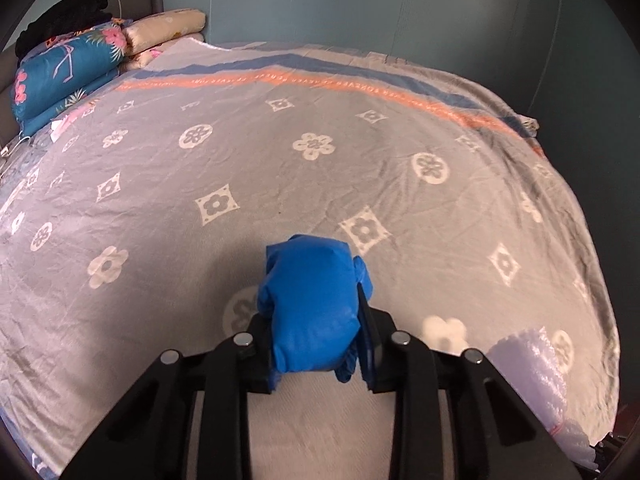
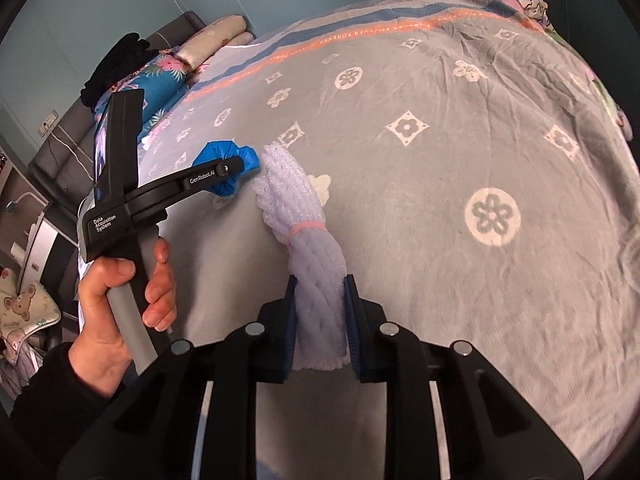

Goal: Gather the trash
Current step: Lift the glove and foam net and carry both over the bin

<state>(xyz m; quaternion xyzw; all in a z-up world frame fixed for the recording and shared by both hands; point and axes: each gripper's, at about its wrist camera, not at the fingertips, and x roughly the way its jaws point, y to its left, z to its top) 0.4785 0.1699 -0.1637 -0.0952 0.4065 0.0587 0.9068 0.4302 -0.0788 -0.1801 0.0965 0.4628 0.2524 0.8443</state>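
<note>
A crumpled blue wad (image 1: 310, 312) sits pinched between the fingers of my left gripper (image 1: 316, 304), held just above the grey flowered bedspread (image 1: 280, 184). The right wrist view shows the same blue wad (image 2: 228, 168) in the left gripper (image 2: 234, 168), with a hand (image 2: 120, 292) on its handle. My right gripper (image 2: 320, 308) is shut on a white foam net bundle (image 2: 304, 220) tied with a pink rubber band (image 2: 306, 227). The bundle's far end points away over the bed; part of the foam bundle (image 1: 536, 364) shows at the lower right of the left wrist view.
Folded blue floral bedding (image 1: 64, 72) with a black garment (image 1: 68, 16) on top lies at the bed's head, beside beige pillows (image 1: 164, 30). A teal wall (image 1: 400, 4) runs behind the bed. Furniture and a bear-print cloth (image 2: 24, 308) stand at the left.
</note>
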